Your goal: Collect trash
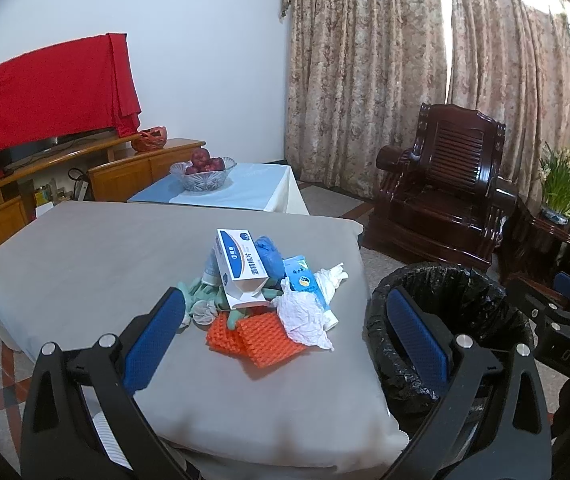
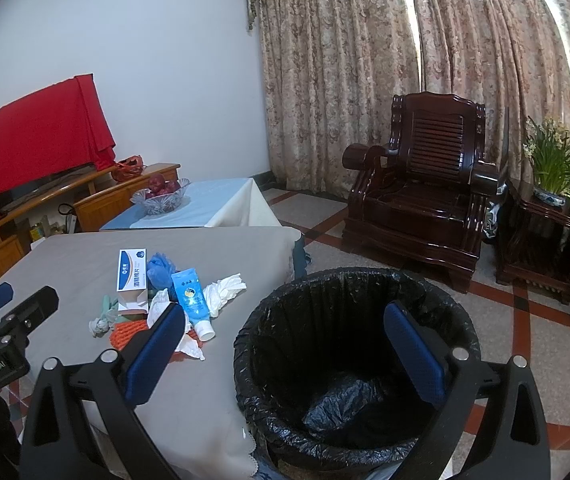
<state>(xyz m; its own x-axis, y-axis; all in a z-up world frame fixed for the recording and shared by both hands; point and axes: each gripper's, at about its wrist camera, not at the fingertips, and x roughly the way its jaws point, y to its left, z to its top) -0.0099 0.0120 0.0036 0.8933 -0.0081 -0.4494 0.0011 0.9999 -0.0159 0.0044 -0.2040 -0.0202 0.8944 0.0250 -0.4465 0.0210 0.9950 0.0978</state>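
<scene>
Grey-clothed table (image 1: 85,264): trash pile (image 1: 269,292) near right edge, black-lined bin (image 2: 349,360) beside. Left gripper (image 1: 289,344), right gripper (image 2: 285,354) both released, empty.

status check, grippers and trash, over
Left hand-held gripper open, empty. Right hand-held gripper open, empty. Trash pile on table; bin alongside. Nothing blocking.

Surface (image 1: 85,264) matt grey cloth; bin liner (image 2: 349,400) glossy crinkled black plastic; tissue (image 1: 305,316) crumpled paper; armchair (image 2: 421,200) polished dark wood.
</scene>
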